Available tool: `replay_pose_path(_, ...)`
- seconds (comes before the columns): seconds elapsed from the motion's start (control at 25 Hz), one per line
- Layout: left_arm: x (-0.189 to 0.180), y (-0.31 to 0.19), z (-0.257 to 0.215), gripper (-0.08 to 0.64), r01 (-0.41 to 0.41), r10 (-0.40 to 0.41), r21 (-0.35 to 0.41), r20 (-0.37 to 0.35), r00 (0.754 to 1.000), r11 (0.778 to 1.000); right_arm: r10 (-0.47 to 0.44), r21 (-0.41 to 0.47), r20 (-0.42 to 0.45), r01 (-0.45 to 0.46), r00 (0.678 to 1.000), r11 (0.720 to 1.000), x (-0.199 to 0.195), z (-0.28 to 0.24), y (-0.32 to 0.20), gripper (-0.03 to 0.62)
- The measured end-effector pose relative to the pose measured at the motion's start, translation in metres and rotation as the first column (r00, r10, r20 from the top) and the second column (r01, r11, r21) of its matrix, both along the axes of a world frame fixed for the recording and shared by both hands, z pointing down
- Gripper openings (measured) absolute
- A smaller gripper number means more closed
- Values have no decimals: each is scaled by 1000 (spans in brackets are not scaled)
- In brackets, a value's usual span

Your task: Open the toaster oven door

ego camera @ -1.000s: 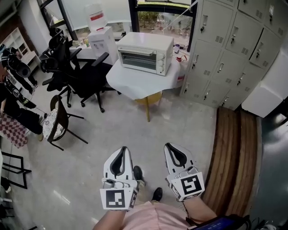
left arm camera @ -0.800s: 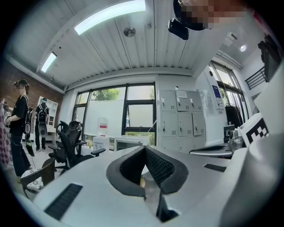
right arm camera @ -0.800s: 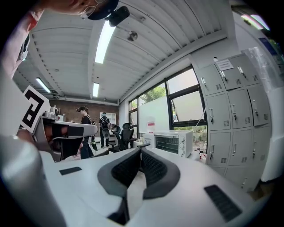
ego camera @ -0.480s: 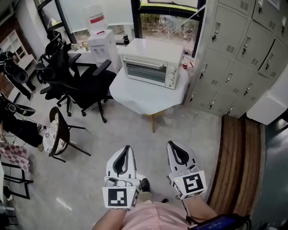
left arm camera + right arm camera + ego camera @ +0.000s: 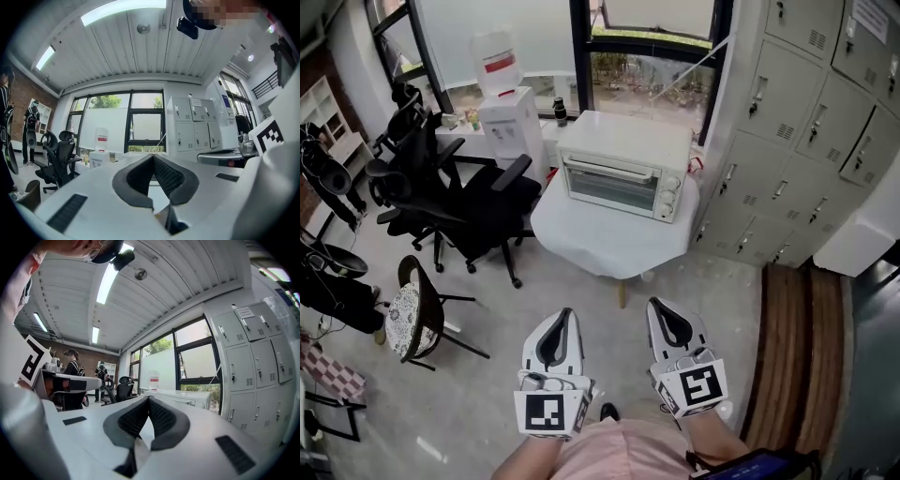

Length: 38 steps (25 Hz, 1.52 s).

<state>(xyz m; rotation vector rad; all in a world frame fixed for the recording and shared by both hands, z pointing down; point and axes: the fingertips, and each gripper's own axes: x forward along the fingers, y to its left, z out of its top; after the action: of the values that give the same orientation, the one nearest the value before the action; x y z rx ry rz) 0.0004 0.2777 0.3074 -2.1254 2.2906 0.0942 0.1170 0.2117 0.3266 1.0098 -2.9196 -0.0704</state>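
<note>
Toaster oven point(image 5: 623, 176) at twelve o'clock, door shut, sitting on the white table point(image 5: 591, 246) with bare top in front of it. Open floor point(image 5: 572, 286) runs from the table's near edge to both tools. Black office chairs point(image 5: 473, 202) crowd ten o'clock and grey lockers point(image 5: 797, 141) wall off two o'clock. Left tool point(image 5: 562, 315) and right tool point(image 5: 655, 306) sit low, side by side, noses forward, jaws together on nothing.

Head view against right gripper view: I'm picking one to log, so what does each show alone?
Head view only: the white table under the toaster oven, and the floor. Right gripper view only: ceiling lights and standing people. Both: the toaster oven, the lockers, and the right hand-held gripper, shut and empty.
</note>
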Motion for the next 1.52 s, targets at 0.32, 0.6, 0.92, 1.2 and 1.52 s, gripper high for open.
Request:
replay_pose_path(0.32,-18,-55,31,12,-40,40,-62,1,999,997,44,-49,-12,-44,999,998,-13,27,-48,2)
replay_pose_path(0.6,-34,-139,57,12,-77,77,-119,0,997,990,75,-90,-1,-75,997,993,-29,46,-132,2)
replay_pose_path(0.92,-58,-254,57,12,-105,108,-138,15,994,985,72,-115,11,-70,997,991,-56,51,-242,3)
replay_pose_path(1.2,-73,-322,28,12,-98,104,-116,47,993,988,14,-77,35,-11,999,997,-82,25,-307,3)
replay_pose_path(1.52,-98,-360,14,12,-103,105,-84,23,994,991,-61,-20,-1,61,998,998,-118,8,-339,15)
